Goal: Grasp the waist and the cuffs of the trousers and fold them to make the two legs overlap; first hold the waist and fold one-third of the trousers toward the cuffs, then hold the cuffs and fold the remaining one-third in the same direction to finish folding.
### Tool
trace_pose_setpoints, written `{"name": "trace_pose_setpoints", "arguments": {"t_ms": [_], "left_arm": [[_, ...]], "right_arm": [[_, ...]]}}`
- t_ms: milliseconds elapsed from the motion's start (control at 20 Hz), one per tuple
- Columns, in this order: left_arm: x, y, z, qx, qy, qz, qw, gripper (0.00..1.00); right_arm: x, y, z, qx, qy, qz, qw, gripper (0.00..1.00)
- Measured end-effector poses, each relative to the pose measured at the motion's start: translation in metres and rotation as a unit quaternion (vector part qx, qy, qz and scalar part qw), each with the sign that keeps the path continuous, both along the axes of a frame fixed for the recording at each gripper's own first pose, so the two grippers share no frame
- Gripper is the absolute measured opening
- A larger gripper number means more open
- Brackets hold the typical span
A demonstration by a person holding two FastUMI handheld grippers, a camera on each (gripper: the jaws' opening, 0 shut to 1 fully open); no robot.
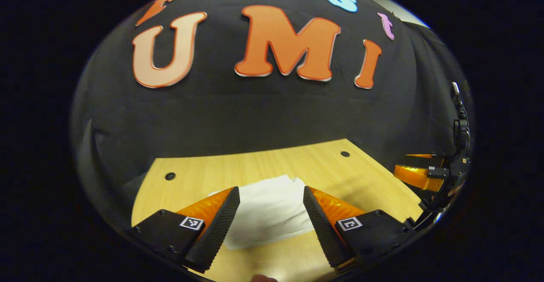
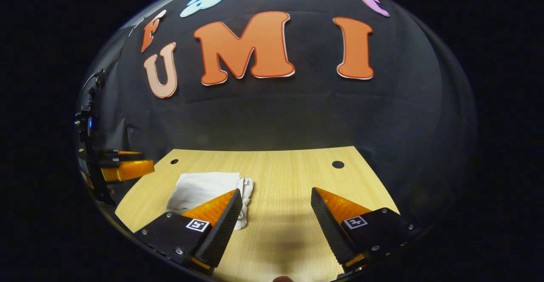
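Trousers (image 1: 267, 210): white, folded compact on wooden worktop (image 1: 340, 167); likely soft, light, limp, best pinched at layered edges. Left hand-held gripper (image 1: 271, 214) spread wide above them; right hand-held gripper (image 2: 276, 214) spread wide beside them, empty

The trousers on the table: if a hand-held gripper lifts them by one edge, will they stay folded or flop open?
The trousers are thin white cloth in loose layers, so they would probably droop and unfold. They look light. On the smooth table a push would likely slide or bunch them.
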State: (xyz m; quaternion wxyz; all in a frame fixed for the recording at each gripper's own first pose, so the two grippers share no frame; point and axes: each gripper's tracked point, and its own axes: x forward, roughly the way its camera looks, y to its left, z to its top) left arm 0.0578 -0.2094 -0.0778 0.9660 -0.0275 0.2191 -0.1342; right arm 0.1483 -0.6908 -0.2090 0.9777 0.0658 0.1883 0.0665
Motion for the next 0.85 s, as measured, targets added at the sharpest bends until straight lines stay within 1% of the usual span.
{"name": "trace_pose_setpoints", "arguments": {"t_ms": [50, 100, 150, 250, 350, 400, 500, 550, 650, 700, 750, 850], "left_arm": [[-0.004, 0.002, 0.006, 0.003, -0.019, 0.021, 1.0, 1.0], [-0.007, 0.005, 0.008, 0.005, -0.036, 0.041, 0.999, 0.98], [-0.01, 0.01, 0.014, 0.004, -0.052, 0.058, 0.997, 0.98], [-0.016, 0.012, 0.017, -0.007, -0.086, 0.08, 0.993, 0.98], [-0.021, 0.02, 0.021, -0.02, -0.112, 0.102, 0.988, 0.98], [-0.024, 0.024, 0.023, -0.018, -0.122, 0.115, 0.986, 0.98], [-0.032, 0.03, 0.038, -0.011, -0.16, 0.138, 0.977, 0.98], [-0.04, 0.032, 0.048, -0.011, -0.178, 0.146, 0.973, 0.98], [-0.052, 0.038, 0.056, -0.005, -0.19, 0.157, 0.969, 0.98], [-0.056, 0.037, 0.059, -0.003, -0.192, 0.161, 0.968, 0.98], [-0.057, 0.036, 0.061, -0.005, -0.194, 0.161, 0.968, 0.95], [-0.057, 0.033, 0.062, -0.01, -0.201, 0.157, 0.967, 0.96]], "right_arm": [[0.003, 0.005, 0.007, -0.006, -0.01, 0.007, 1.0, 0.99], [0.004, 0.01, 0.014, -0.011, -0.02, 0.014, 1.0, 0.99], [0.005, 0.012, 0.022, -0.015, -0.033, 0.018, 0.999, 0.99], [0.009, 0.01, 0.031, -0.029, -0.059, 0.005, 0.998, 0.99], [0.016, 0.013, 0.042, -0.03, -0.078, -0.001, 0.996, 0.98], [0.018, 0.017, 0.046, -0.025, -0.082, 0.001, 0.996, 0.98], [0.015, 0.019, 0.054, -0.023, -0.095, 0.001, 0.995, 0.98], [0.014, 0.017, 0.058, -0.031, -0.103, -0.003, 0.994, 0.98], [0.014, 0.019, 0.06, -0.044, -0.11, -0.008, 0.993, 0.98], [0.012, 0.023, 0.062, -0.044, -0.112, -0.01, 0.993, 0.98], [0.01, 0.027, 0.064, -0.04, -0.113, -0.009, 0.993, 0.98], [0.006, 0.037, 0.072, -0.037, -0.123, -0.008, 0.992, 0.98]]}}
